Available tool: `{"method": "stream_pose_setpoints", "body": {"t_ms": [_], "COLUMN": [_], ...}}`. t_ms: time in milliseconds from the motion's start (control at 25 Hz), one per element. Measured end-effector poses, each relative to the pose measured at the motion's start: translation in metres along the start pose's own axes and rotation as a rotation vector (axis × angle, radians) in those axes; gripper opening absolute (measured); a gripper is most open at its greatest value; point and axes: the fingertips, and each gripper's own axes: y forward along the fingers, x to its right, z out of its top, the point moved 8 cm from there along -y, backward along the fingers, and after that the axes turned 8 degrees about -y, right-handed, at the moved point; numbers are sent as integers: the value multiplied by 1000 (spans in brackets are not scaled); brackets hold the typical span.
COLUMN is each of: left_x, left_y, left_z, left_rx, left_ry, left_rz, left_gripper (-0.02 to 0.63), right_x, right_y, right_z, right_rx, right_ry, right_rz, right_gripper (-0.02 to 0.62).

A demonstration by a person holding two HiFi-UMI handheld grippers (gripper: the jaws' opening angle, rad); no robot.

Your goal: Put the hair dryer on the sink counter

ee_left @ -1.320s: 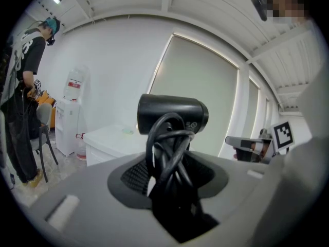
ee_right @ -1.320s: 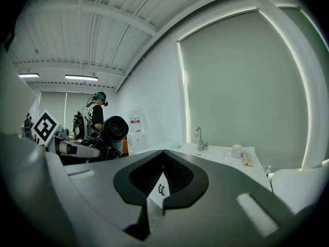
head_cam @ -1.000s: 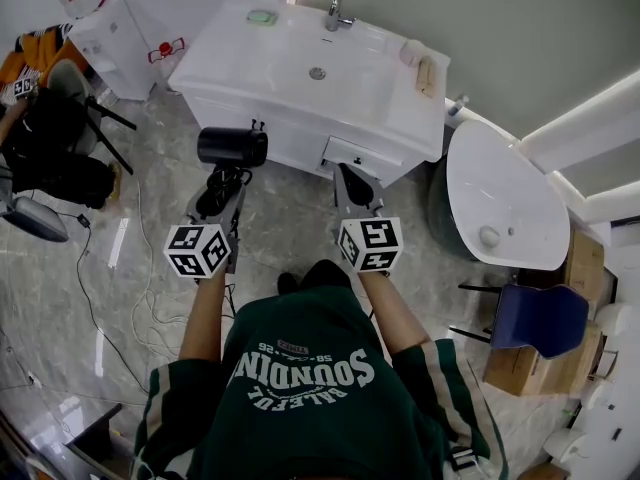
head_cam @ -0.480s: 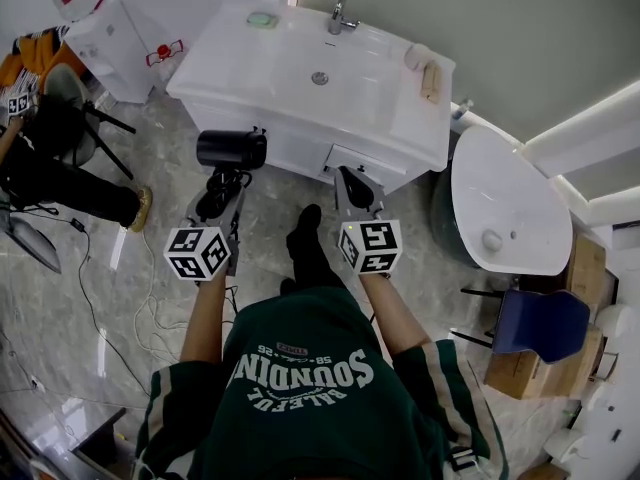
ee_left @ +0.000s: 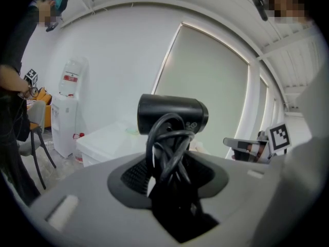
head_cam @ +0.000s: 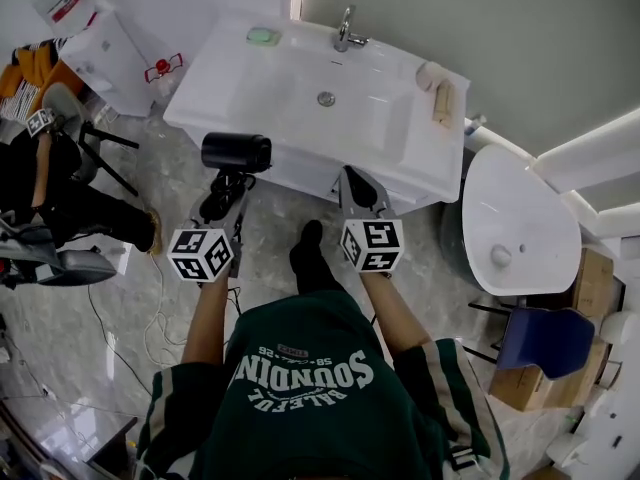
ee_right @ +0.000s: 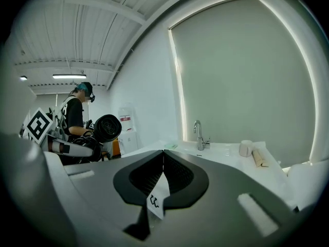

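**Hair dryer clamped in left jaws, short of the sink surface**

Left gripper (head_cam: 226, 200): jaws spread wide and pressed on the handle of the black hair dryer (head_cam: 236, 152). Coiled black cord (ee_left: 169, 153) bunched against the handle between the jaws. Dryer barrel lying crosswise just beyond the jaw tips, above the floor and not yet on the white sink surface (head_cam: 250, 83). Front edge of that surface just ahead of the barrel.

Right gripper (head_cam: 358, 186): jaws closed together and holding nothing. Only a small white tag (ee_right: 156, 197) sticking out at the seam between them. Tips pointed toward the cabinet (head_cam: 300, 163) under the surface, level with the left jaws and well to their right.

Farther ahead of both pairs of jaws, on the surface: a basin with a round drain (head_cam: 326, 98), a metal faucet (head_cam: 347, 31) at the back edge, and a green soap bar (head_cam: 263, 36) left of the faucet. Ahead and to the right of the right jaws, a pale roll (head_cam: 443, 100) lying at the surface's right end.

Off to the left of the left jaws: a white water dispenser (head_cam: 95, 38) and a seated person (head_cam: 60, 193). Off to the right of the right jaws: a white oval tub (head_cam: 520, 223).
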Motion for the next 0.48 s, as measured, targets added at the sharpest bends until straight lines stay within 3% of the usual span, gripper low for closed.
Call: {"method": "stream_pose_setpoints", "body": {"t_ms": [480], "left_x": [-24], "left_y": [132], "left_z": [70], "left_rx": [-28], "left_ry": [15], "left_rz": [-15], "left_gripper": [230], "right_x": [74], "right_y": [118], "right_z": [27], "right_rx": [-15], "right_ry": [5], "right_rz": [-19], "right_gripper": [3]}}
